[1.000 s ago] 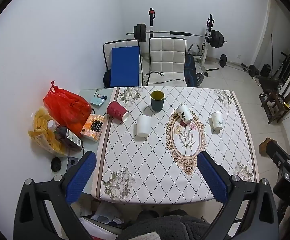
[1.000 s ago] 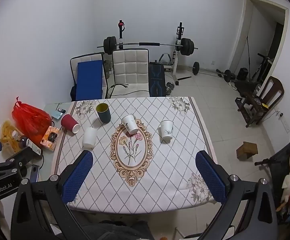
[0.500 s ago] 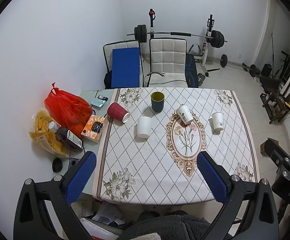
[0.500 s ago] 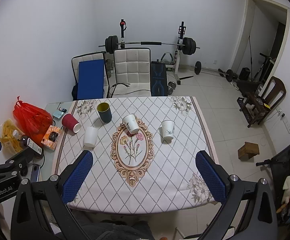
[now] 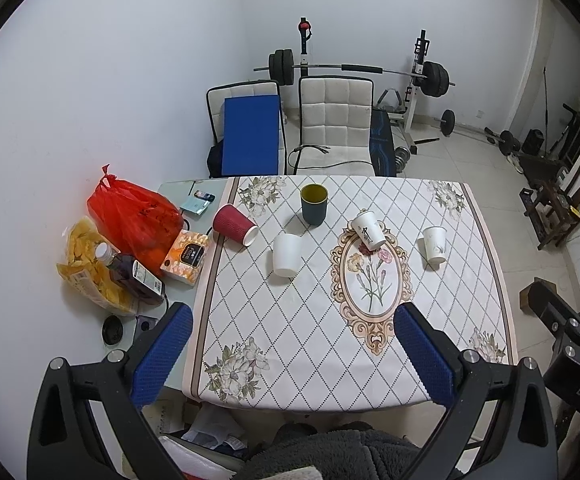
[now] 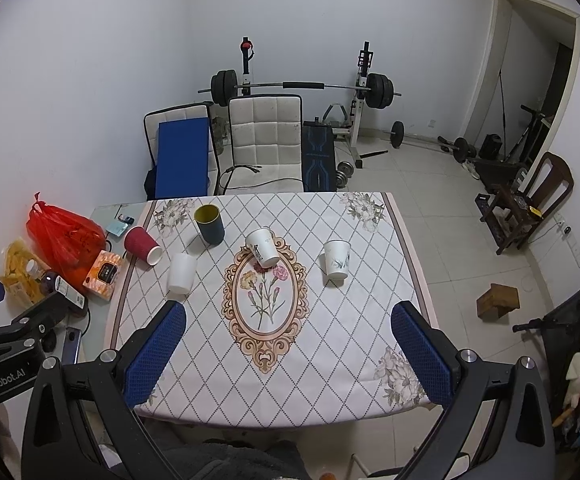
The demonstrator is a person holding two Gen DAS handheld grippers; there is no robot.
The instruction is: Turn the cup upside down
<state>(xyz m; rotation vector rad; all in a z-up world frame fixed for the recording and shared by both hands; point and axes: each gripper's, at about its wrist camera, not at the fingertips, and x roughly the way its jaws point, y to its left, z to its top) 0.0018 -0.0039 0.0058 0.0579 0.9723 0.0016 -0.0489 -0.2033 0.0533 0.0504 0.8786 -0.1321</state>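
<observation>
Dark teal cup with a yellow inside (image 5: pixel 314 204) stands upright, mouth up, behind the oval flower medallion (image 5: pixel 371 276) and to its left, so I judge it the one to flip. Approach from the side, pinch mid-wall, lift clear, roll over, set rim down flat. Left gripper (image 5: pixel 290 356) and right gripper (image 6: pixel 286 354) both gape wide, holding nothing, well short of it. Ribbed red paper cup (image 5: pixel 235 225) lies tipped farther left; plain white paper cup (image 5: pixel 287 254) sits inverted near it.
</observation>
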